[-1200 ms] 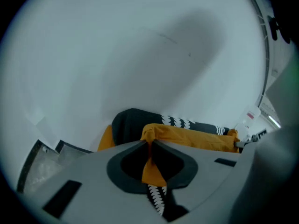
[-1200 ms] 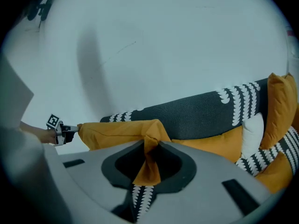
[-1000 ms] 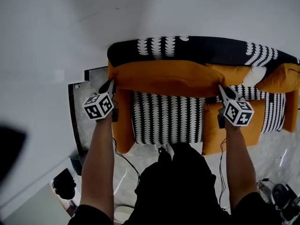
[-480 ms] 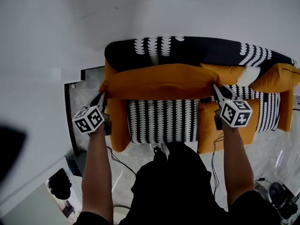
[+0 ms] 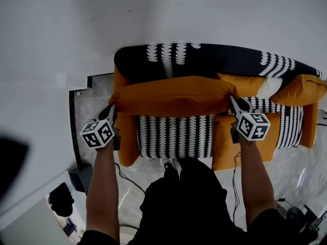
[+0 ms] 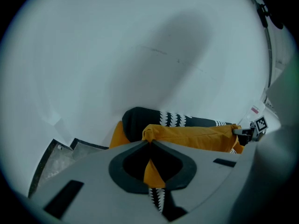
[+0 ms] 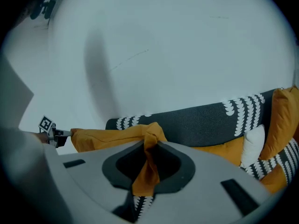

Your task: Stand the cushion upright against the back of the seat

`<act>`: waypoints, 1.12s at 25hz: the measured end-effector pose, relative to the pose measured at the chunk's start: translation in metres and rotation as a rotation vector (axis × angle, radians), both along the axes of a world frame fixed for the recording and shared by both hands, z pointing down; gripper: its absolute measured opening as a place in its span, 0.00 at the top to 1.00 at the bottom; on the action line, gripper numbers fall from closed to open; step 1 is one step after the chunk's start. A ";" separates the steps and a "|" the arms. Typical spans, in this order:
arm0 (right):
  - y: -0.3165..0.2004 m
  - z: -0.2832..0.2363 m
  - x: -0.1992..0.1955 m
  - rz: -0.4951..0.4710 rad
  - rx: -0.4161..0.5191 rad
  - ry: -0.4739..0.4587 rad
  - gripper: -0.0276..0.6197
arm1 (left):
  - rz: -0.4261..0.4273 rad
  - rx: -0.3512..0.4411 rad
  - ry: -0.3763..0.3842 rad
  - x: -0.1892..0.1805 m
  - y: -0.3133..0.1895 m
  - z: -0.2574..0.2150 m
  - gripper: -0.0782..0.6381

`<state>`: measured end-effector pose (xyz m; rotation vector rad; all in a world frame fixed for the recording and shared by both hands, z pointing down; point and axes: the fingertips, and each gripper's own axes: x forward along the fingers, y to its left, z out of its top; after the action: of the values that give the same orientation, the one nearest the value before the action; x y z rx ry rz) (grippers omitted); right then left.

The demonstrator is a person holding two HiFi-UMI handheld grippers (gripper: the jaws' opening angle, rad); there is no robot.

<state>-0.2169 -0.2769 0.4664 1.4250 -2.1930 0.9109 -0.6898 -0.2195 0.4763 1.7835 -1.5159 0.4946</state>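
Your left gripper [image 6: 149, 142] pinched the orange cushion [image 5: 173, 93] by one top corner, jaws almost together on the fabric. Your right gripper [image 7: 148, 144] clamped the opposite corner the same way. The cushion hung stretched between them, over the striped seat [image 5: 173, 137] and just before the black backrest [image 5: 219, 60]. Beside your right gripper, a smaller orange cushion [image 5: 246, 83], a white cushion [image 5: 268, 87] and another orange one [image 5: 302, 88] crowded the backrest.

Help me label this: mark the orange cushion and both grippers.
orange cushion [image 5: 173, 93], head view, middle of its cover.
left gripper [image 5: 111, 109], head view, tips at cushion's left corner.
right gripper [image 5: 233, 101], head view, tips at cushion's right corner.
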 end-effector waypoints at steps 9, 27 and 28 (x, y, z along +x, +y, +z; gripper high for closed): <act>-0.054 0.041 0.000 0.093 -0.062 -0.025 0.85 | 0.011 -0.048 -0.044 0.002 -0.076 0.029 0.85; -0.125 0.075 -0.007 0.116 -0.060 0.004 0.84 | -0.072 -0.026 -0.045 -0.007 -0.151 0.046 0.85; -0.125 0.076 -0.007 0.123 -0.062 -0.001 0.84 | -0.072 -0.033 -0.043 -0.007 -0.150 0.046 0.84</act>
<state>-0.2240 -0.4022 0.5420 1.5436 -2.0777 1.0121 -0.6972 -0.3696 0.5219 1.6969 -1.5871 0.5220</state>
